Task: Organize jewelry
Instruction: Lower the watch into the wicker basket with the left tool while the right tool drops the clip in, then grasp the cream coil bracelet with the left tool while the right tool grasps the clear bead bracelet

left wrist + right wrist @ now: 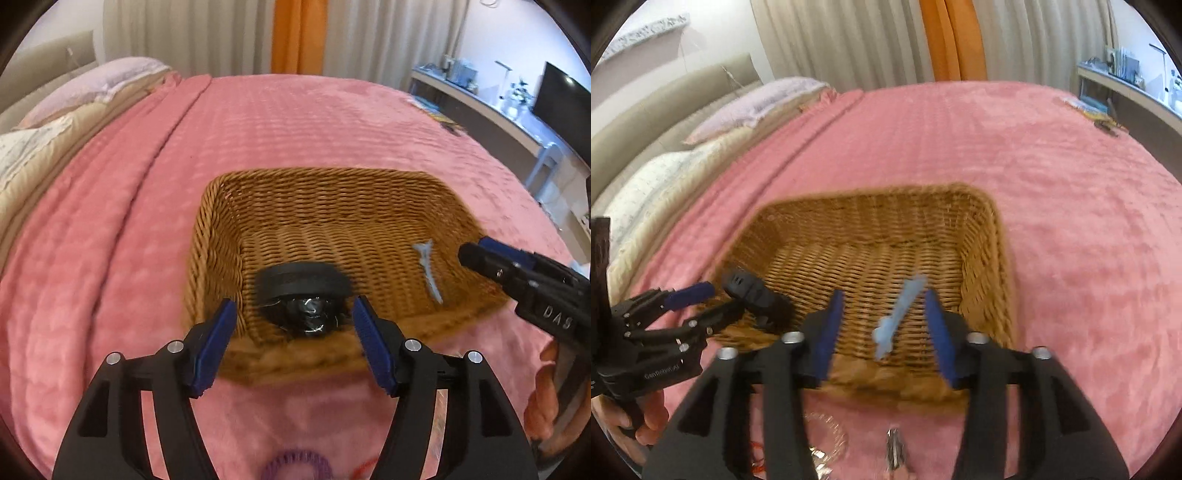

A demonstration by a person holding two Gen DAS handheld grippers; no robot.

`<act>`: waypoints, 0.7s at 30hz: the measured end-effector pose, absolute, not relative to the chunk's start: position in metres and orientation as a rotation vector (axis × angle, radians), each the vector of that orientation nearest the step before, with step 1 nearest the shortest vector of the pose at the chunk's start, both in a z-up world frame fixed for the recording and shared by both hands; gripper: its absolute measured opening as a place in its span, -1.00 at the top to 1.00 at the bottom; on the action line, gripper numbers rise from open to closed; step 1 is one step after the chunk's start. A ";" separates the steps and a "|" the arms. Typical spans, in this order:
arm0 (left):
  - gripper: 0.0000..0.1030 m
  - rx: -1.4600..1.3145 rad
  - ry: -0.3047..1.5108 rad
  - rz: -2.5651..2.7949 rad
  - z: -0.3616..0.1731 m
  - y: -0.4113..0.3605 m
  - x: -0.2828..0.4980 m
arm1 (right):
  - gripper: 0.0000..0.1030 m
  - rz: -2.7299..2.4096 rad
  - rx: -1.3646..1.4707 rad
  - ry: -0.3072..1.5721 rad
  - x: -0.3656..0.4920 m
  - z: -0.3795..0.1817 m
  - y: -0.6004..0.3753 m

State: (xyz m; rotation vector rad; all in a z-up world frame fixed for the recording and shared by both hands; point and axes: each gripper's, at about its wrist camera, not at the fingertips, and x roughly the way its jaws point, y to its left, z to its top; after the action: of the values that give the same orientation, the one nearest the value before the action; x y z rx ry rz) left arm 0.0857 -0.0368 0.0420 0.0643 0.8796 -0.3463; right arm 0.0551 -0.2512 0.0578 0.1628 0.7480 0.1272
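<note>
A brown wicker basket (332,192) stands on the pink bed. A black round hair piece (301,291) lies in its near left corner and a light blue hair clip (428,269) lies at its right. My left gripper (293,343) is open and empty over the near rim, the black piece just past its fingertips. In the right wrist view my right gripper (882,328) is open above the basket (871,206), with the blue clip (897,314) blurred between its fingers, not touching them. The black piece (753,291) lies at the left.
A purple spiral hair tie (295,467) lies on the blanket (295,129) below my left gripper. A clear beaded bracelet (831,432) and a small metal clip (895,454) lie in front of the basket. Pillows are at the left, a desk at the far right.
</note>
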 end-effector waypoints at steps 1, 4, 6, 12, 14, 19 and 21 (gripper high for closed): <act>-0.24 0.066 0.869 -0.347 0.046 -0.035 0.080 | -0.17 0.126 0.158 0.722 0.046 0.065 -0.251; -0.24 0.028 0.805 -0.368 0.066 -0.018 0.050 | -0.21 0.118 0.126 0.634 0.012 0.089 -0.247; -0.25 -0.008 0.763 -0.385 0.078 -0.009 0.030 | -0.31 0.110 0.122 0.586 -0.008 0.102 -0.245; -0.44 -0.066 0.628 -0.387 0.102 0.018 -0.038 | -0.67 0.075 0.112 0.510 -0.068 0.117 -0.241; -0.46 -0.092 0.596 -0.379 0.104 0.028 -0.060 | -0.67 0.059 0.091 0.507 -0.082 0.114 -0.239; -0.56 -0.138 0.549 -0.364 0.095 0.045 -0.099 | -0.67 0.066 0.094 0.539 -0.103 0.092 -0.238; -0.56 -0.155 0.557 -0.364 0.084 0.049 -0.107 | -0.67 0.052 0.086 0.558 -0.110 0.079 -0.236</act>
State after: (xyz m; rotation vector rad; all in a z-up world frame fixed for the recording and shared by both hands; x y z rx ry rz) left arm -0.1074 0.0494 0.0844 -0.1551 0.5569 -0.3641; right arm -0.1097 -0.2360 0.0793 0.0856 0.5575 0.0518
